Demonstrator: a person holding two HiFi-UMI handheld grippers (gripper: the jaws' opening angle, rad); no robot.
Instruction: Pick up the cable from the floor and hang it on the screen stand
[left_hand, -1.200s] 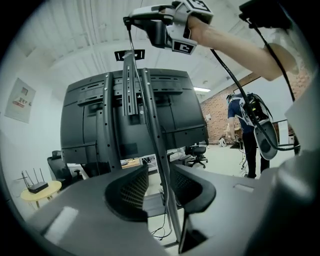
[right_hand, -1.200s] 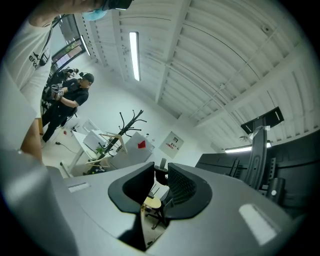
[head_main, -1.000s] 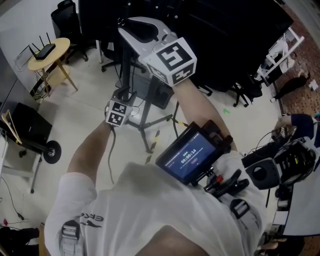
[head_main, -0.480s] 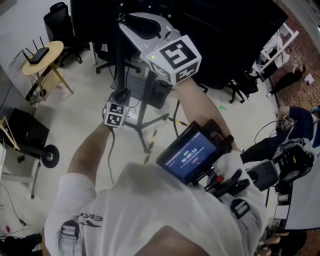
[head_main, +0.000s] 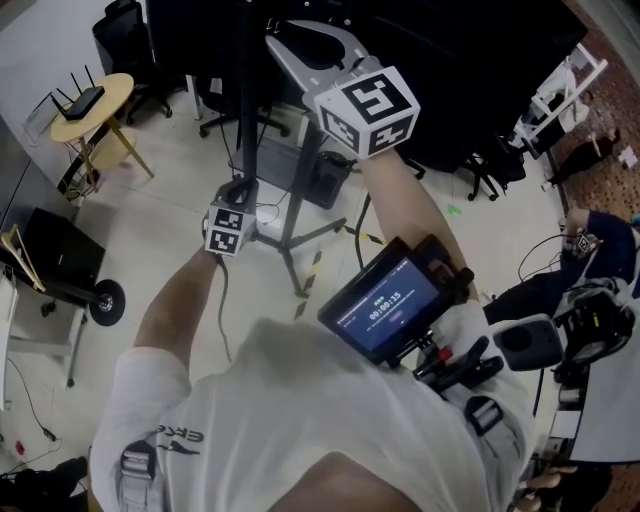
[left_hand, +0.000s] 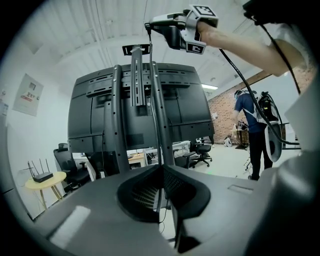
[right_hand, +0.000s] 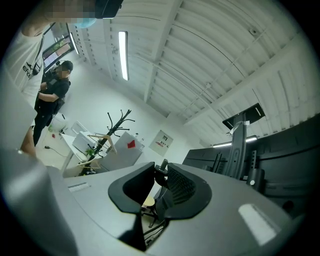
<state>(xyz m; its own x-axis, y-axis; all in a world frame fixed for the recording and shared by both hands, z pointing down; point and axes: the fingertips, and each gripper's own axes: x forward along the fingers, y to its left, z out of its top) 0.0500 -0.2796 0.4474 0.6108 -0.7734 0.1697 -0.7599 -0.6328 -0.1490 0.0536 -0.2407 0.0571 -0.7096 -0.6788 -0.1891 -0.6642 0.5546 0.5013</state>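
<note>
Left gripper (left_hand: 161, 167) low, just near side of the screen stand (left_hand: 136, 75), aimed at the stand's uprights. Its jaws have just been closing and now stand pinched together on the cable (left_hand: 151, 90), a thin dark line that runs between the pads. From there the cable climbs almost straight up, in front of the stand's centre column, to the right gripper (left_hand: 150, 25), which is held high at arm's length, above the stand's top bracket. In the right gripper view the jaws are part closed and clamp a black plug (right_hand: 161, 172), apparently the cable's end, between the ribbed pads. So the cable is off the floor, stretched taut between the two grippers, close against the stand. From the head view the left gripper (head_main: 240, 188) sits beside the stand's pole (head_main: 246, 110), above the splayed legs; the right gripper (head_main: 300, 22) is farther off and to the right, near the big black screen (head_main: 450, 60). Round yellow table (head_main: 100, 100) with a router stands far left. A second person (left_hand: 250, 130) stands at the far right.
</note>
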